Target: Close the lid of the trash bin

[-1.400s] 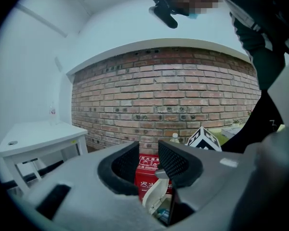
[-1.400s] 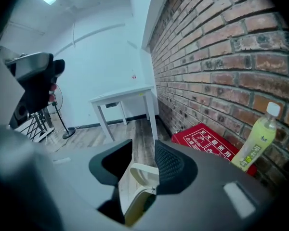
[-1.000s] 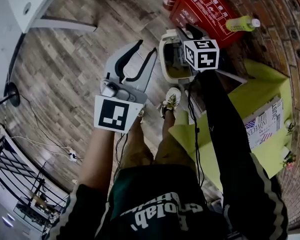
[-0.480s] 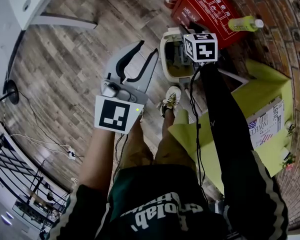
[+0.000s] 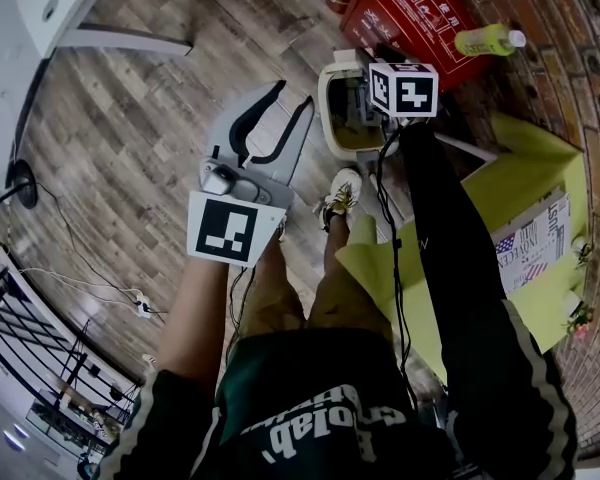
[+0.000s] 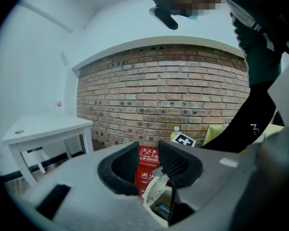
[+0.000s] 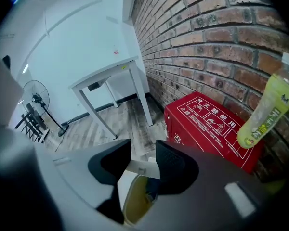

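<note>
Two released: left tongs [image 6: 148, 153] | right tongs [image 7: 143, 154], lid [image 7: 139, 167] between | trash bin [image 5: 330, 128] partly hidden

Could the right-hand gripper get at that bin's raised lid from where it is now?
Probably yes. The right gripper hangs over the trash bin with its jaws open, and the lid shows right between them with nothing in front. Whether it touches the lid I can't tell.
</note>
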Available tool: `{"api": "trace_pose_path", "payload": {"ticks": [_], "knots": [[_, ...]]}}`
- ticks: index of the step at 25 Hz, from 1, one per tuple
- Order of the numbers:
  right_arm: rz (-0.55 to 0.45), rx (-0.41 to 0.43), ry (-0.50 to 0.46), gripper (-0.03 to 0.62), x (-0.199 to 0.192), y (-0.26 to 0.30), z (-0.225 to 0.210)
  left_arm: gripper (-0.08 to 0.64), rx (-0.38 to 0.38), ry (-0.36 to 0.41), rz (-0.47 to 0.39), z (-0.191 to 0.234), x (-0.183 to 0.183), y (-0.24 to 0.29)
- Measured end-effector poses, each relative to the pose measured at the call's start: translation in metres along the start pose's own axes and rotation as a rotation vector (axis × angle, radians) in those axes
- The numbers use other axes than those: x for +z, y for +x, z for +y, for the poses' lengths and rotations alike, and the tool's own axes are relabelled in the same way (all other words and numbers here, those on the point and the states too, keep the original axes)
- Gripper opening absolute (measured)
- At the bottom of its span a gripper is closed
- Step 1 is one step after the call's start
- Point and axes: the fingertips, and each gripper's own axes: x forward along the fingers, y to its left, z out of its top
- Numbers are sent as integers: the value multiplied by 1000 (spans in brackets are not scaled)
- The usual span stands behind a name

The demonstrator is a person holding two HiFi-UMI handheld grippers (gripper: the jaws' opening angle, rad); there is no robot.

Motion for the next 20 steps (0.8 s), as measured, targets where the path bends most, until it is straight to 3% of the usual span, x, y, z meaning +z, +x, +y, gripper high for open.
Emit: {"api": "trace_pose_path", "payload": {"ticks": [20], "knots": [[32, -14, 7, 178, -59, -29, 9, 130, -16, 2, -13, -25, -8, -12]]}}
